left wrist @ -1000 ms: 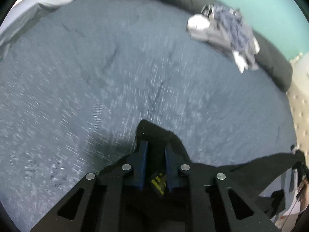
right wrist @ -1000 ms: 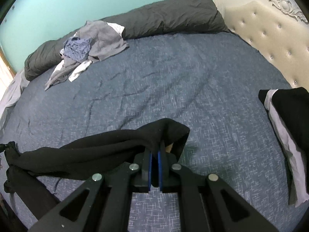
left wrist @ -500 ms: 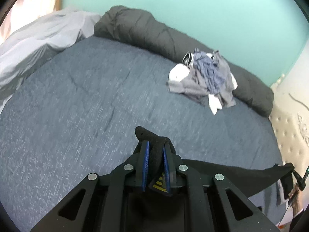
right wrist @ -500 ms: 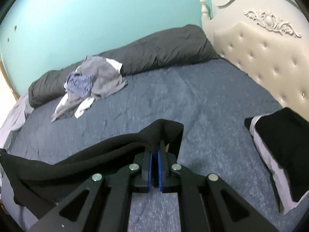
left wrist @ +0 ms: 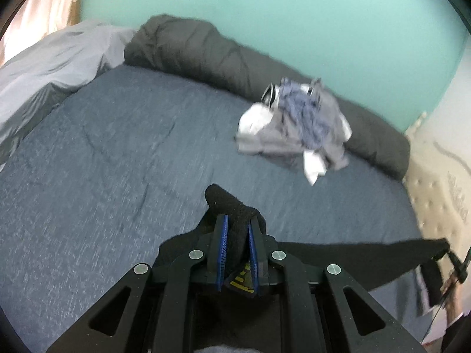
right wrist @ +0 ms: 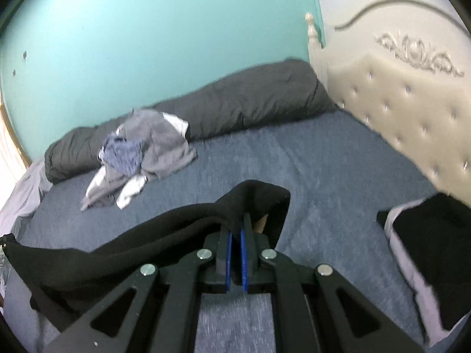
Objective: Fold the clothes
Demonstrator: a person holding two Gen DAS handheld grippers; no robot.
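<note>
Both the left tool and right tool are gripping a black garment, stretching it above the bed. A folded black piece is lying by the headboard edge, while a loose pile is waiting at the far edge.

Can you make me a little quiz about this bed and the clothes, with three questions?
1. True or false: both grippers are pinching the same black garment.
2. What leans against the long dark rolled quilt at the far side of the bed? A) a pile of grey, blue and white clothes B) a red pillow C) a book
3. Fill in: the wall behind the bed is ____.

Key
1. True: the left gripper and the right gripper each clamp one end of it.
2. A, the pile of clothes.
3. Turquoise.
</note>
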